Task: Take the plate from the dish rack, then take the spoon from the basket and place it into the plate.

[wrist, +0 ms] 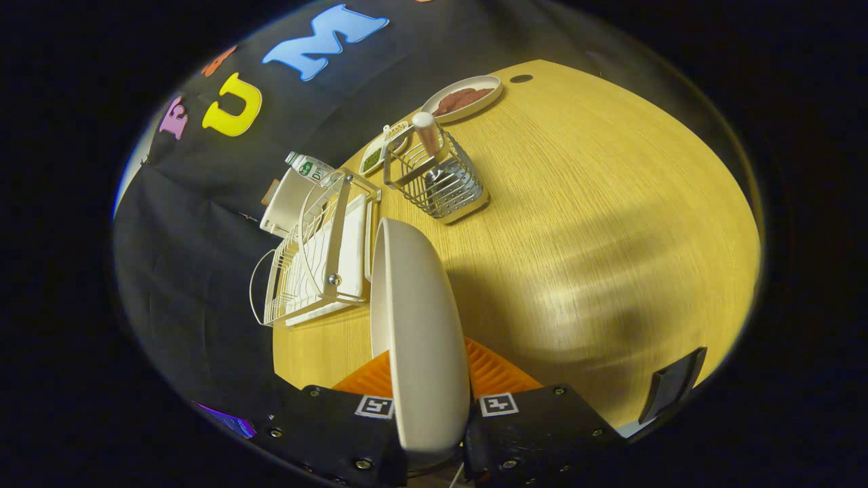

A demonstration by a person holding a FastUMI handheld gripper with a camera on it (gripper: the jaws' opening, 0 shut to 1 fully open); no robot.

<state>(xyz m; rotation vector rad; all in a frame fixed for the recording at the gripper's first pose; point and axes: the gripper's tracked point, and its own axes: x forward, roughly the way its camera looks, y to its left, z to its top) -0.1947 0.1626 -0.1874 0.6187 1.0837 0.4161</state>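
1 plate (417, 325) on edge in gripper (434, 413), open tabletop (610, 224) beside

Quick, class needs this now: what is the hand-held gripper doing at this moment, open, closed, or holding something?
Hand-held gripper: closed on the plate, held on edge between both fingers, clear of the dish rack.
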